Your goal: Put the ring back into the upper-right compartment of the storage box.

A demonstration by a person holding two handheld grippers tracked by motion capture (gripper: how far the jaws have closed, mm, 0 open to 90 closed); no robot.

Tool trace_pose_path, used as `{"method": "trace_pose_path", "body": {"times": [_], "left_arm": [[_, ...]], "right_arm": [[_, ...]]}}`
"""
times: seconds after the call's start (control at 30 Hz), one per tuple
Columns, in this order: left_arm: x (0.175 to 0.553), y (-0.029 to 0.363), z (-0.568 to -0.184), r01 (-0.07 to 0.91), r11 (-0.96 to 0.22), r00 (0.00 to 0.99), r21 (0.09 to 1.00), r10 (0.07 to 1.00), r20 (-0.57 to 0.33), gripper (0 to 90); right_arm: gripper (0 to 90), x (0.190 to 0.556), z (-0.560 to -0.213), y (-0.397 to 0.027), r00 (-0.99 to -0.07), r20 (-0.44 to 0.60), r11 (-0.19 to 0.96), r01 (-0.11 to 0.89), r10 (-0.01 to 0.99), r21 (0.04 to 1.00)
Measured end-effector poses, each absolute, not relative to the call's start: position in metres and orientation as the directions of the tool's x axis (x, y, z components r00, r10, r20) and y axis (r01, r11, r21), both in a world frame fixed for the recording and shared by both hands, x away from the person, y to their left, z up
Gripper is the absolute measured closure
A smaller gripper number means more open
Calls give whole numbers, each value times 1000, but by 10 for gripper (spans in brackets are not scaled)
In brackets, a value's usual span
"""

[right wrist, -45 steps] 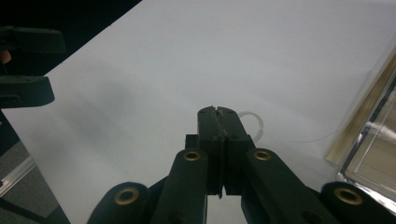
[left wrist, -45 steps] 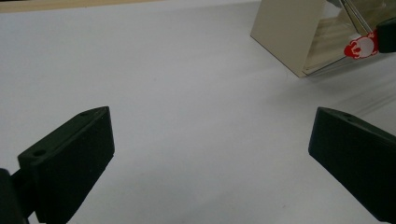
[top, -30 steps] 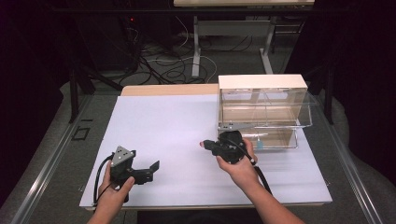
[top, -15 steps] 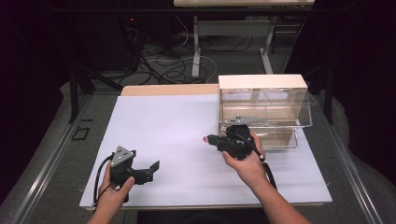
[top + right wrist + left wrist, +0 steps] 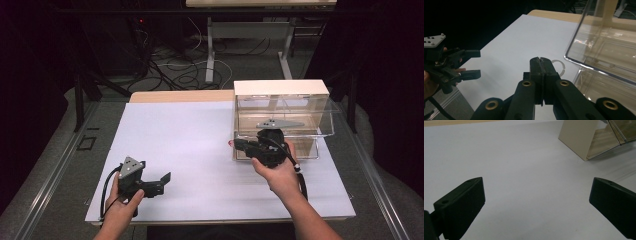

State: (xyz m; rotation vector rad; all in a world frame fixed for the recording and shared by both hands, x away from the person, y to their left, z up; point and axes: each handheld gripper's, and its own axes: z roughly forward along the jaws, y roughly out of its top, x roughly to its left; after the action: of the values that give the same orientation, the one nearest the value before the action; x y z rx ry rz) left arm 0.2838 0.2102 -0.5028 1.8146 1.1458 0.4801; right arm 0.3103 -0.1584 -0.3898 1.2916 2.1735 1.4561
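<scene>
Black jaws pressed flat together are what we see on our right gripper (image 5: 541,62), with nothing visibly caught between them in its own view. From the high view, that right gripper (image 5: 239,144) sits in our right hand (image 5: 277,172) just in front of the clear plastic box (image 5: 282,117), its tips pointing toward the left of the picture; a small reddish spot shows at the tips, too small for us to name. A thin pale ring (image 5: 559,67) lies on the white sheet just past the closed tips in the right gripper view, close to the lower edge of the box wall (image 5: 599,40).

Our left gripper (image 5: 162,182) rests low over the near left part of the sheet, held in our left hand (image 5: 122,205), with its grey three-cornered plate (image 5: 131,166) on top. Its jaws stand wide apart, and the left gripper view shows bare white surface between them. Seen from the right gripper view, the left gripper (image 5: 475,63) is well apart from the box.

Farther out, the white sheet (image 5: 175,135) covers most of the table (image 5: 180,96), whose wooden edge shows at the far side. The box stands on the right far part of the sheet, with a cream-coloured top (image 5: 280,87) and see-through walls.
</scene>
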Motion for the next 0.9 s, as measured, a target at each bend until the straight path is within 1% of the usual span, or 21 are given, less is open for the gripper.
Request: {"method": "trace_pose_path", "body": {"times": [0.33, 0.53, 0.9], "left_arm": [[284, 210, -503, 508, -158, 492, 847, 860, -135, 2], [284, 210, -503, 507, -157, 493, 848, 860, -135, 2], [284, 210, -503, 507, -162, 494, 846, 859, -132, 2]], "right_arm": [[894, 307, -381, -176, -569, 287, 83, 537, 771, 840], [894, 303, -375, -184, -571, 275, 81, 520, 773, 851], [894, 301, -366, -203, -536, 281, 43, 513, 796, 857]]}}
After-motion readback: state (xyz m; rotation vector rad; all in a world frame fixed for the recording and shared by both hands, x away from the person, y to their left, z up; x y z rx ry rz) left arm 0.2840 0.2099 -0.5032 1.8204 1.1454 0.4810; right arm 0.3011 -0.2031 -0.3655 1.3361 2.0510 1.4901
